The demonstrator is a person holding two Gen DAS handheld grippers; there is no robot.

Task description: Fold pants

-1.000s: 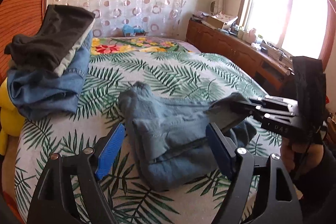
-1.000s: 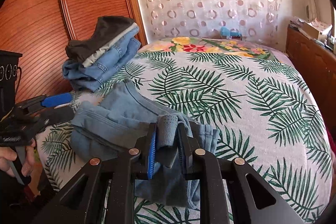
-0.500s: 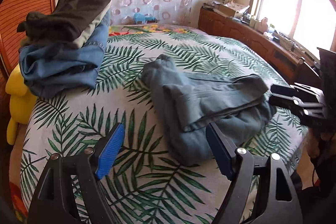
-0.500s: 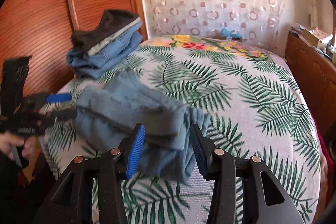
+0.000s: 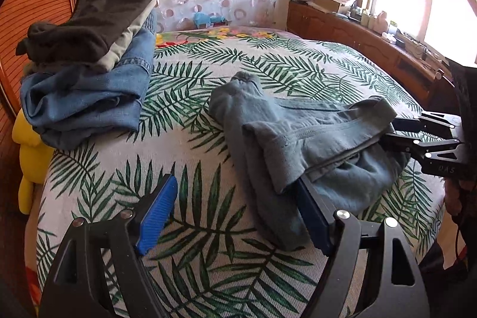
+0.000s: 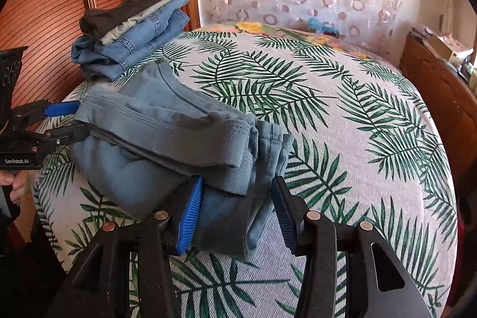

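Pants [image 5: 301,139] are down on the bedspread [image 5: 268,64], folded into a thick grey-blue bundle near the bed's front edge, one end poking up toward the headboard side.

My right gripper [image 6: 235,207]: jaws parted, not pinching anything. They have just been opening, though the gap has levelled off. The near end of the bundle lies between and just ahead of the pads; the left blue pad sits against the fold's lower layers, the right pad stands clear of the cloth. Nothing clamped.

My left gripper [image 5: 238,210]: jaws spread wide, nothing gripped. The left pad is over bare leaf print, well clear of the pants. The right pad is tucked at the bundle's near corner, with the top fold's edge draped over its tip. Most of the bundle lies ahead and right of that gap.

In the left wrist view the right gripper comes in from the far right, fingertips at the bundle's edge.

Stack of folded jeans and dark clothes [image 5: 89,55] sits back left by the wooden headboard [image 6: 44,20], apart from the pants.
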